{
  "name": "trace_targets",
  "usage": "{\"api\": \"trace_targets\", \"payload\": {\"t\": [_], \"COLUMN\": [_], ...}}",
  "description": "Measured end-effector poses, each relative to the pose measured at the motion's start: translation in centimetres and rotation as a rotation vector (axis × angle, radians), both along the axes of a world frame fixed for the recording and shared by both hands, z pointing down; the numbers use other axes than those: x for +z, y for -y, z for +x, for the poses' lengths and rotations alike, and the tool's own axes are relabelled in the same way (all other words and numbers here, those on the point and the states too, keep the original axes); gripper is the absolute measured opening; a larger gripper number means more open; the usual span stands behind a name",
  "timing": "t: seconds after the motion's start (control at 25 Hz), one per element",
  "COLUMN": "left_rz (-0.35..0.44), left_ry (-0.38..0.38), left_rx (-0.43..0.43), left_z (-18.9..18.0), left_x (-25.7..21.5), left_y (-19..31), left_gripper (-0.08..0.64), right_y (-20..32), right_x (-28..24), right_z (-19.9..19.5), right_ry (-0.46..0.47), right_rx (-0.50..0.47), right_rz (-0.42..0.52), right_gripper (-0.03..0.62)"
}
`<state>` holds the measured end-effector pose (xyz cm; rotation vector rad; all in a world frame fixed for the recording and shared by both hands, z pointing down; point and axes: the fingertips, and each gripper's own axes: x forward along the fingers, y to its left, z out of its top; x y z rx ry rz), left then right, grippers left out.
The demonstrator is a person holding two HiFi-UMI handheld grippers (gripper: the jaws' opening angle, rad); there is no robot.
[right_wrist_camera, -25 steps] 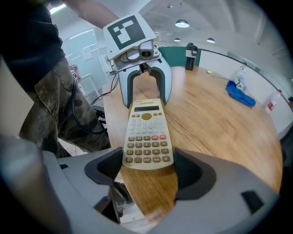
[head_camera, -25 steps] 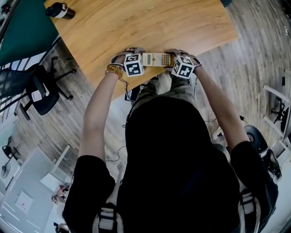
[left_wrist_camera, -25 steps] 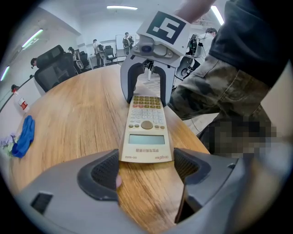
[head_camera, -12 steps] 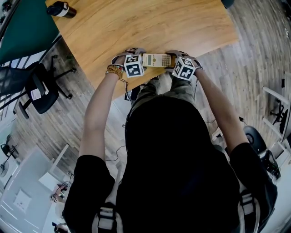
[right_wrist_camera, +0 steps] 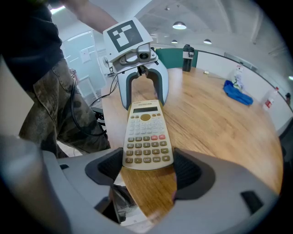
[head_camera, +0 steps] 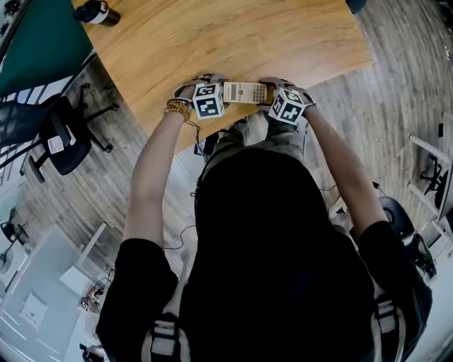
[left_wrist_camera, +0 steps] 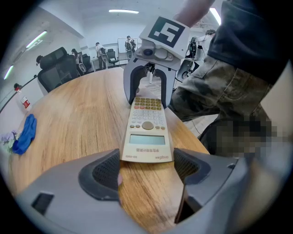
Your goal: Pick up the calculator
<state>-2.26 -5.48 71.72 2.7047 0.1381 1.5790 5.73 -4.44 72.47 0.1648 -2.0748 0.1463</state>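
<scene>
Nothing moved; bottle (head_camera: 95,12), blue cloth (right_wrist_camera: 238,93) far from calculator (head_camera: 244,92).

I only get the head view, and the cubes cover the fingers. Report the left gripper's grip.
Observer: The left gripper has its fingers against both side edges of the calculator's display end.
Operator: Now the right.
Observer: The right gripper clasps the keypad end the same way.
Operator: Name something outside my frame.
Observer: A blue cloth lies on the table, away from the calculator.
</scene>
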Motion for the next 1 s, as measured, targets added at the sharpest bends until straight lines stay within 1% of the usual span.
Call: {"api": "trace_targets", "payload": {"t": [0.48,0.68,1.0], "left_rz": [0.011,0.011,-0.026], "left_ry": [-0.031,-0.024,-0.032], "left_rx": [-0.01,-0.006,-0.016], "left_z": [-0.01,-0.02,0.17], "left_x": [0.12,0.2,-0.31], "left_y": [0.09,0.15,-0.49], "left_gripper": [0.373,0.373,0.373], "right_y": [-0.06,-0.12,-0.6], "right_x": [0.01,0.0,-0.23], "right_z": [0.02,0.13,0.32], "right_ry": [0.025,0.005,-0.02], "right_rx": [0.01,0.002,-0.008], "right_rz": [0.006,-0.007,-0.025], "right_gripper": [0.354,0.353,0.351]}}
